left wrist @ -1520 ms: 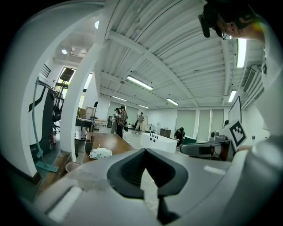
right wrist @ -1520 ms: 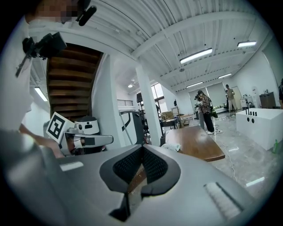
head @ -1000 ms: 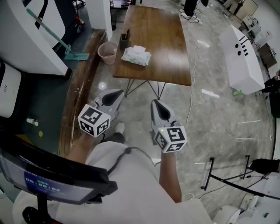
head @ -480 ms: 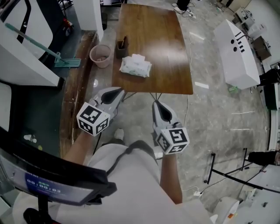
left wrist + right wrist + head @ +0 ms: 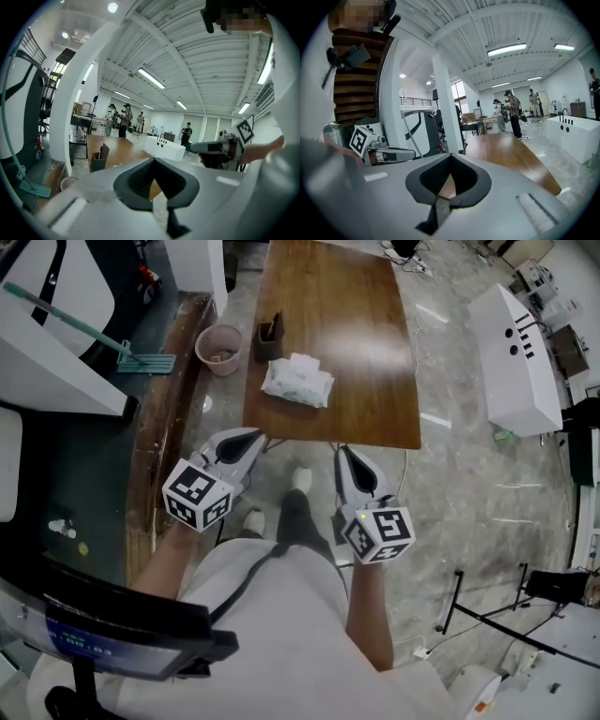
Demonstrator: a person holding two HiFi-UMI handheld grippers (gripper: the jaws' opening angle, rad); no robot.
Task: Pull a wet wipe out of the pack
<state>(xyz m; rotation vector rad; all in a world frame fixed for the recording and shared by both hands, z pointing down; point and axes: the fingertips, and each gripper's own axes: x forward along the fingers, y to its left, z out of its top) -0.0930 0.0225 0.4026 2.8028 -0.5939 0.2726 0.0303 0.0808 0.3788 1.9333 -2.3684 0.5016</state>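
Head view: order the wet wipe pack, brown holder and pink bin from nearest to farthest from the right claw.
1. wet wipe pack, middle of the table.
2. brown holder, table's left edge.
3. pink bin, floor, farther left.

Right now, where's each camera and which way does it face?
Head view: on the person's head, steeply down at the brown wooden table and white wet wipe pack; torso, forearms, left gripper, right gripper show.
Left gripper view: on the left gripper, along its shut jaws toward the table.
Right gripper view: same from the right gripper, jaws shut.
Shared: both gripper views catch the table and the other gripper.
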